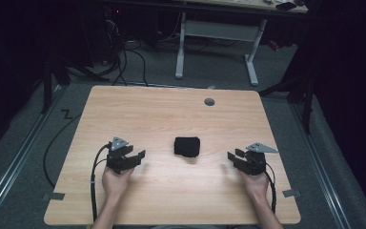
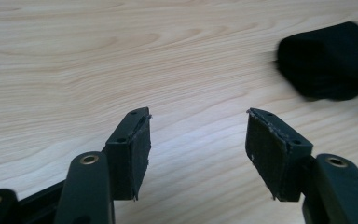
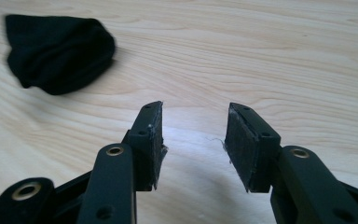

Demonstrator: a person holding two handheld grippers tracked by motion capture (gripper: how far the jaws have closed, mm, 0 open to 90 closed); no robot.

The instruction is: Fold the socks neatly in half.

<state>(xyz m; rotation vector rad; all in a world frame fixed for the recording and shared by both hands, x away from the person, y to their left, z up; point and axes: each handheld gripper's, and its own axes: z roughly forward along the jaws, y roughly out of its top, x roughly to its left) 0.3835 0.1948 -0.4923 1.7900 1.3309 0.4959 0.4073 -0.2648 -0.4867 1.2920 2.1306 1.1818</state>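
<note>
A folded black cloth bundle (image 1: pixel 187 146) lies near the middle of the light wooden table (image 1: pixel 171 109). My left gripper (image 1: pixel 138 155) hovers low to the left of it, jaws open and empty; in the left gripper view the bundle (image 2: pixel 327 61) sits up and to the right of the gripper (image 2: pixel 198 135). My right gripper (image 1: pixel 232 156) is on the bundle's right side, also open with nothing between its pads. In the right gripper view the bundle (image 3: pixel 58 51) is at the upper left, apart from the gripper (image 3: pixel 193 130). Neither gripper touches the cloth.
A small grey round cap (image 1: pixel 209 101) sits in the tabletop near the far edge. Beyond the table stand a white desk frame (image 1: pixel 219 43) and cables on the grey floor (image 1: pixel 119 67). Bare wood surrounds the bundle.
</note>
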